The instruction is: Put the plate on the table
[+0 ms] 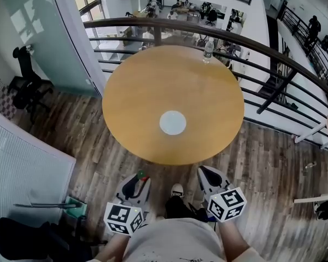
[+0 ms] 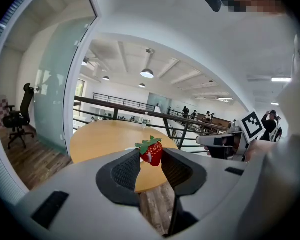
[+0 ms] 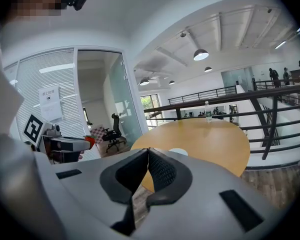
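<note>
A small white plate (image 1: pixel 172 122) lies on the round wooden table (image 1: pixel 147 75), towards its near edge. Both grippers are held low in front of the person, short of the table's edge. My left gripper (image 1: pixel 140 177) is shut on a red strawberry (image 2: pixel 152 152) with green leaves, pinched between its pads. My right gripper (image 1: pixel 209 173) is shut with nothing between its jaws (image 3: pixel 148 156). The plate (image 3: pixel 178 151) shows just beyond the right jaws in the right gripper view.
A clear water bottle (image 1: pixel 208 49) stands at the table's far edge. A dark curved railing (image 1: pixel 262 53) runs behind the table, over a lower floor. A black office chair (image 1: pixel 27 86) stands at the left by a glass wall. The floor is wood planks.
</note>
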`<state>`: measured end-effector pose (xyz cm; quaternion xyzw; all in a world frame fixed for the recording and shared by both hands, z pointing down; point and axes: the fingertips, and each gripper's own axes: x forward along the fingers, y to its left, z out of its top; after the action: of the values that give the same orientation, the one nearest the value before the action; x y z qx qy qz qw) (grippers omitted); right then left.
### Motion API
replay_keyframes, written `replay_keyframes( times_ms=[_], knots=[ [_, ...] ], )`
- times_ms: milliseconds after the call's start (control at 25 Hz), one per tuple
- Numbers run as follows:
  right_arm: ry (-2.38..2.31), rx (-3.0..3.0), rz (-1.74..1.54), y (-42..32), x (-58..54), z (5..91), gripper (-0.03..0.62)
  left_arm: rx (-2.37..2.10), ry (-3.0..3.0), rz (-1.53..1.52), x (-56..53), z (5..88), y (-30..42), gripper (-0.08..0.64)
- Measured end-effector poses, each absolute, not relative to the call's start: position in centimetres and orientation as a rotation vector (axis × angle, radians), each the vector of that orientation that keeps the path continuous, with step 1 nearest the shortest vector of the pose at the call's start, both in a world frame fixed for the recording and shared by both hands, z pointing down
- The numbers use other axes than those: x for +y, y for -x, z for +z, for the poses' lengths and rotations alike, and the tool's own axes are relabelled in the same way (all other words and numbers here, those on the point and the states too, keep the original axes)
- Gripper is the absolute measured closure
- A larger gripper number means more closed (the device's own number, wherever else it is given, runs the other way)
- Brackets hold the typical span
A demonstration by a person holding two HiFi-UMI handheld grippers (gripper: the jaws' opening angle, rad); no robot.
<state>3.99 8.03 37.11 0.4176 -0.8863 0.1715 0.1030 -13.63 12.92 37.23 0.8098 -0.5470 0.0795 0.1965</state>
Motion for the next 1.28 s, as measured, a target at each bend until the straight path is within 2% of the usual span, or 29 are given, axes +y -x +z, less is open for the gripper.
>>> replay_keyframes(
  times_ms=[520,1280],
  knots=[
    [-1.167,-2.634,0.479,-6.8,-3.2,37.0,0.566,-1.59,-2.234,0.198,2.2,37.2,10.7,0.413],
    [-1.245,-2.571,0.468,-5.9,-7.8,36.7,0.566,-1.501,-2.309,0.302,-3.9,36.4,11.6,0.413]
  ],
)
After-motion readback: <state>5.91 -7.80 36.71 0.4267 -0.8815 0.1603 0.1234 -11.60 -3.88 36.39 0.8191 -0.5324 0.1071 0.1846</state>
